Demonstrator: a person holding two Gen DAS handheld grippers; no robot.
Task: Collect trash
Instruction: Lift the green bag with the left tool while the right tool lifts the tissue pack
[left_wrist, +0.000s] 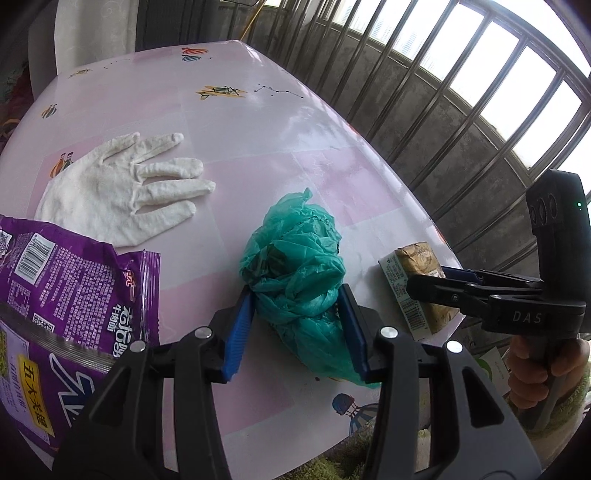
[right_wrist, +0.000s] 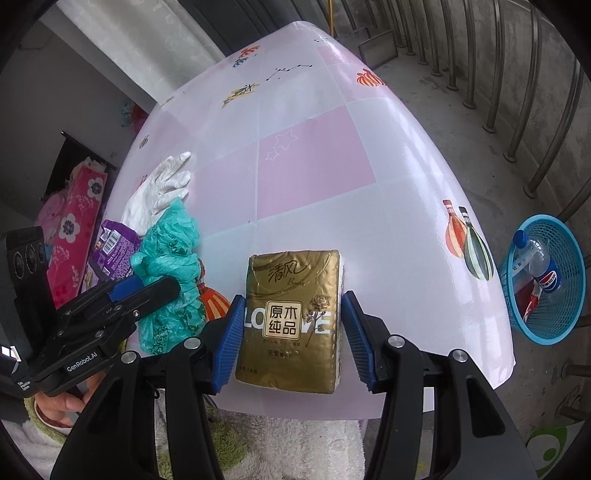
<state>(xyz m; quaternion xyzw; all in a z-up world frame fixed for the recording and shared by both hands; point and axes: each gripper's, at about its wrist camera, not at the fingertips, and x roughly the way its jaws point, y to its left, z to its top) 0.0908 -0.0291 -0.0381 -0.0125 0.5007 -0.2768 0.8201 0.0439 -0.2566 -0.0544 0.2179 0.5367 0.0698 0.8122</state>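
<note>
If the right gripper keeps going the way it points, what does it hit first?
Most likely the gold tissue pack, which sits between the right gripper's jaws, with the table right under it. Whether the pads already touch it isn't clear.

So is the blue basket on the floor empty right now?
No, the blue basket beside the table already holds a plastic bottle with a blue cap and a red wrapper.

- Far half of the desk: bare, free for passage.
- Near-left edge: crowded by glove, purple packet, green bag.
- Tissue pack occupies near-right edge.
</note>
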